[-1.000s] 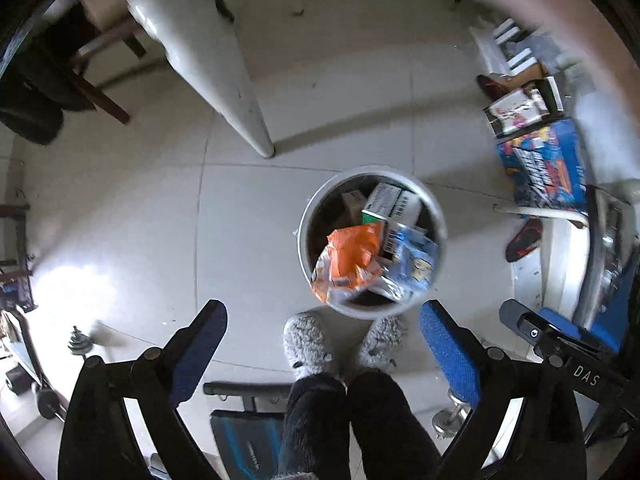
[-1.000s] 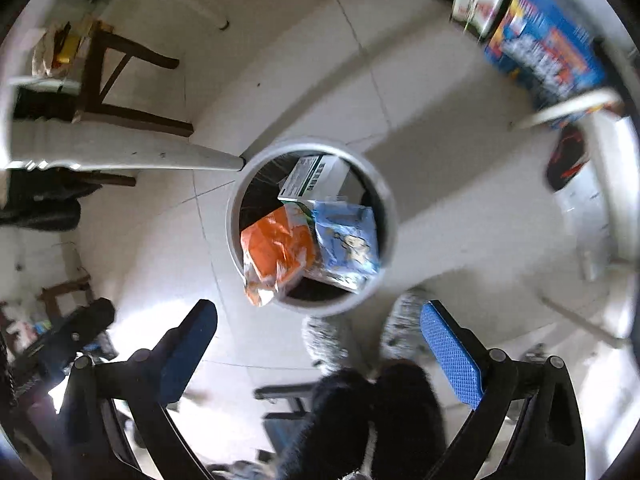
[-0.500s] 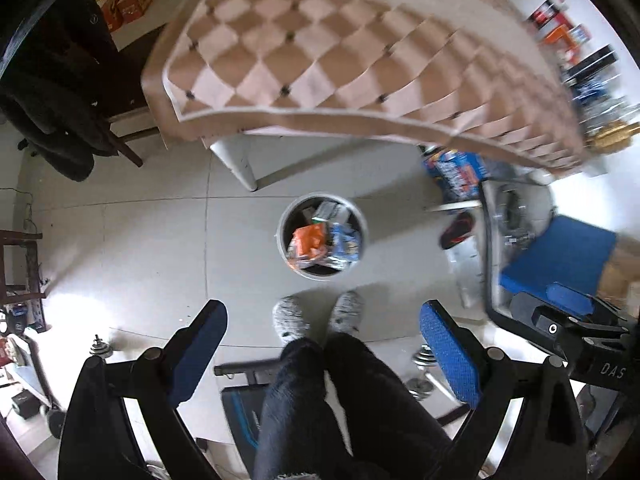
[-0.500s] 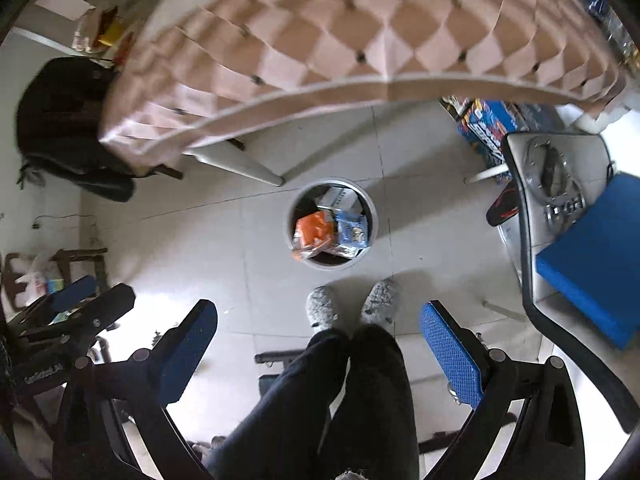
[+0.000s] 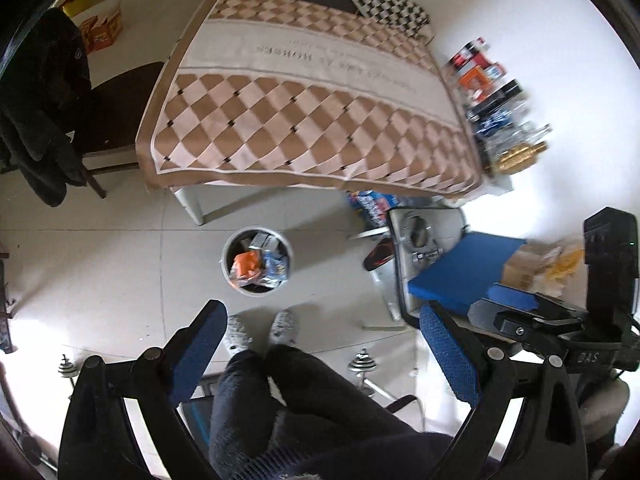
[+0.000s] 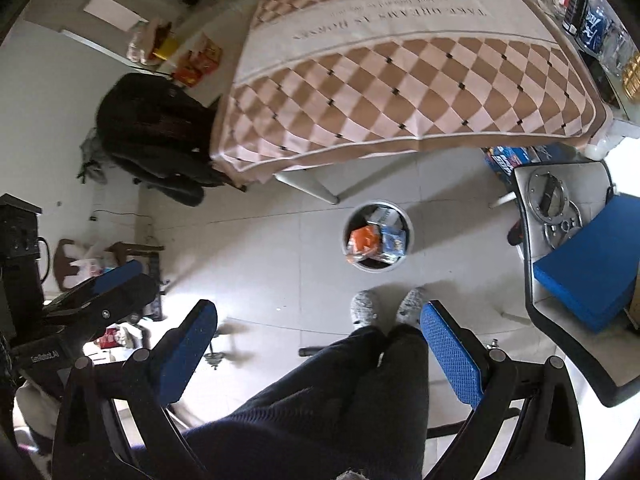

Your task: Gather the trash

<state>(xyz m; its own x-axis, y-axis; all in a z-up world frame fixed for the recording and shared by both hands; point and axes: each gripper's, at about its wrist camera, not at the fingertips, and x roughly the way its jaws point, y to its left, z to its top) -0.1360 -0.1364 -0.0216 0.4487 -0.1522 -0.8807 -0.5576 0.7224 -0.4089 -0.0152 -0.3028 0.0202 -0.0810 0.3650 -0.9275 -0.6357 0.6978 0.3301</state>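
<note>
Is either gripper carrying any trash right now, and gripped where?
Nothing is held. The left gripper and right gripper both have open jaws with nothing between them; the trash sits in the bin on the floor.

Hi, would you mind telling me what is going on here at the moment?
A person is collecting trash with a pair of tongs in each hand. Both the left tongs and the right tongs are open and empty, held high above the floor. Below them a round bin holds an orange packet, a blue packet and a small box. It stands on the tiles just in front of the person's slippers, beside the table with the checked cloth.
</note>
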